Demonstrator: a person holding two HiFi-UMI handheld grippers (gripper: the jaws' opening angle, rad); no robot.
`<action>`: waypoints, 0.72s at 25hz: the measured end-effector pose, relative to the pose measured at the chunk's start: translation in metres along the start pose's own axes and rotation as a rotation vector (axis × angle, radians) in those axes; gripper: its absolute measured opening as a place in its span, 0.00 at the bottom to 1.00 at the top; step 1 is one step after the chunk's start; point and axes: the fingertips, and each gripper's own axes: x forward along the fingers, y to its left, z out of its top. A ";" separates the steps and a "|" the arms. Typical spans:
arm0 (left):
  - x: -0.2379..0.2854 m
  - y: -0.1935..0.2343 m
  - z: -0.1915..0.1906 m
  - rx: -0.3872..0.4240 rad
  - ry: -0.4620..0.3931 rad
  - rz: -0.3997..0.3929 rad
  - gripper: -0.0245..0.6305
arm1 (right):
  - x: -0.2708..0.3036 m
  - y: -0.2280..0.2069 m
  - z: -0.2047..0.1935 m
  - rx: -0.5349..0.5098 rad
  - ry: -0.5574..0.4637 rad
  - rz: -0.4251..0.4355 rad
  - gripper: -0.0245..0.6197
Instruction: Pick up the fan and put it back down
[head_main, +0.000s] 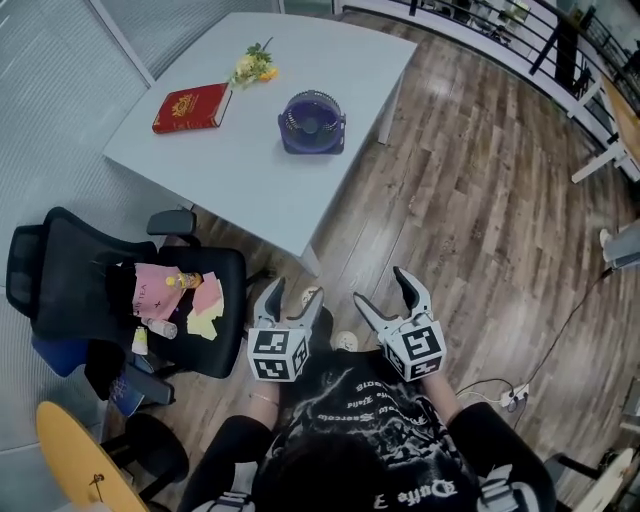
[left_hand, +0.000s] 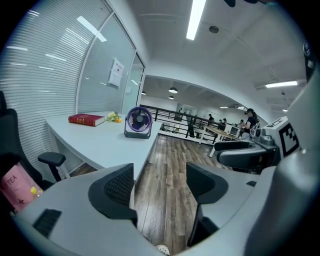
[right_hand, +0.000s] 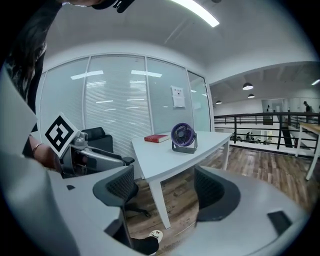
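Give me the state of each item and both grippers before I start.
fan: upright on the table, untouched
red book: closed, lying flat on the table
flowers: lying on the table
left gripper: open, empty
right gripper: open, empty
office chair: seat cluttered with small items

1. One purple fan (head_main: 312, 122).
2. One red book (head_main: 191, 108).
3. One bunch of yellow flowers (head_main: 254, 67).
4. One white table (head_main: 230, 170) carrying those three.
5. One black office chair (head_main: 70, 270) with armrests, beside the table.
6. Two grippers: the left gripper (head_main: 297, 291) and the right gripper (head_main: 381, 287).
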 end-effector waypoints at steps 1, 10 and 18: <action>0.005 0.004 0.004 -0.001 -0.003 0.002 0.58 | 0.004 -0.005 0.000 0.002 0.008 -0.008 0.61; 0.059 0.049 0.049 0.014 -0.016 0.013 0.58 | 0.062 -0.030 0.026 -0.011 0.031 -0.030 0.60; 0.108 0.095 0.087 0.057 -0.002 -0.017 0.58 | 0.126 -0.054 0.055 -0.011 0.033 -0.076 0.60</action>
